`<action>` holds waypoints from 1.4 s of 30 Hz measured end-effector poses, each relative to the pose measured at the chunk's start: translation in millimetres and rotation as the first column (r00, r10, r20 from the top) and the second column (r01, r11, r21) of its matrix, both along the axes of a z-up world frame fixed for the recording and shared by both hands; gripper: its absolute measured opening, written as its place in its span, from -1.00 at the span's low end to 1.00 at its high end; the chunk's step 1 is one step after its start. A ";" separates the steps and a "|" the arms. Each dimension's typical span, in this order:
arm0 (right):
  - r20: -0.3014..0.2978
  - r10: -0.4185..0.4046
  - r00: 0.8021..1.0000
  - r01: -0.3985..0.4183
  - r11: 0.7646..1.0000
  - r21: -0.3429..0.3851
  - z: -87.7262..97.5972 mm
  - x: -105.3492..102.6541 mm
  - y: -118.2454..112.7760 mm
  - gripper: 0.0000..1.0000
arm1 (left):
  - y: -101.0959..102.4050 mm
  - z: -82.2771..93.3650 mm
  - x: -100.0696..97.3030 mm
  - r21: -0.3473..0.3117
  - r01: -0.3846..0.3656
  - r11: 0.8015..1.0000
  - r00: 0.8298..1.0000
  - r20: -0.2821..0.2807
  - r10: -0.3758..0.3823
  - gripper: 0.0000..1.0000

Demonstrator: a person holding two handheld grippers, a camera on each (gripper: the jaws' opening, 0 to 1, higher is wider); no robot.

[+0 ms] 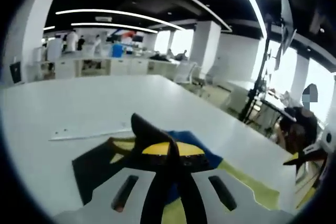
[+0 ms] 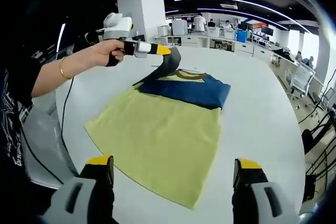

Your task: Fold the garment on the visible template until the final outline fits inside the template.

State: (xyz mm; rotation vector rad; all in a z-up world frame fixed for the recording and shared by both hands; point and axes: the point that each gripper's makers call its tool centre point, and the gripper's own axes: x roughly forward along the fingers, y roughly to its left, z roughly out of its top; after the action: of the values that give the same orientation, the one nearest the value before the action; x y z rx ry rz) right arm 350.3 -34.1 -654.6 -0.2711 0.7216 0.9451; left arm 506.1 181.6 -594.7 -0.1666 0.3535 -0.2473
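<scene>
Right gripper view: the shirt (image 2: 163,145) lies flat on the white counter (image 2: 262,114), well ahead of my right tool (image 2: 173,174). Body is yellow; a dark blue band (image 2: 194,92) crosses the shoulder end, with a yellow collar (image 2: 190,75) at the far edge. Hem end is nearest the right tool. I cannot make out a template outline under the fabric.

Right tool: jaws spread wide apart, yellow-tipped, nothing between them. They sit above the counter near the hem, not touching the cloth as far as I can tell.

Left tool (image 2: 169,59), seen from the right gripper view: held by a hand (image 2: 107,51) at the far left of the shirt, lifted off the counter. Its jaws are closed on a dark sleeve (image 2: 160,72), which is pulled up and drapes down to the shoulder.

Left gripper view: the left tool (image 1: 169,150) has its jaws pressed together, with the sleeve (image 1: 149,132) pinched and standing up between them. Below it I see the blue band (image 1: 207,153) and the yellow body (image 1: 252,184) on the counter (image 1: 105,103). A thin pale strip (image 1: 89,135) lies on the counter beyond the shirt, apart from it.

Background: open office, desks (image 1: 105,66), pillars (image 1: 205,45), ceiling light strips (image 1: 121,14). A stand (image 1: 257,77) rises at the counter's right.
</scene>
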 end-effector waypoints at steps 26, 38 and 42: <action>-0.022 -0.020 1.000 0.020 1.000 -0.006 -15.4 0.3 -7.0 0.89 | -77.9 -77.3 0.7 0.042 0.175 0.984 0.979 -0.117 -0.169 -1.00; -0.044 -0.035 0.998 0.034 0.999 -0.006 -25.8 0.1 -9.7 0.89 | -91.1 -108.9 -9.0 0.047 0.201 0.978 0.966 -0.176 -0.190 -1.00; -0.045 -0.033 0.998 0.033 0.999 -0.009 -27.0 0.7 -9.4 0.89 | -91.9 -115.7 -11.5 0.046 0.204 0.978 0.963 -0.190 -0.192 -0.99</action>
State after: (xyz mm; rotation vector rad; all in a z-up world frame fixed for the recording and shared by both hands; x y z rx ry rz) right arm 351.0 -43.4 -681.6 -0.2452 0.7700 0.9196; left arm 494.6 89.7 -710.4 -0.0894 0.5630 -0.4196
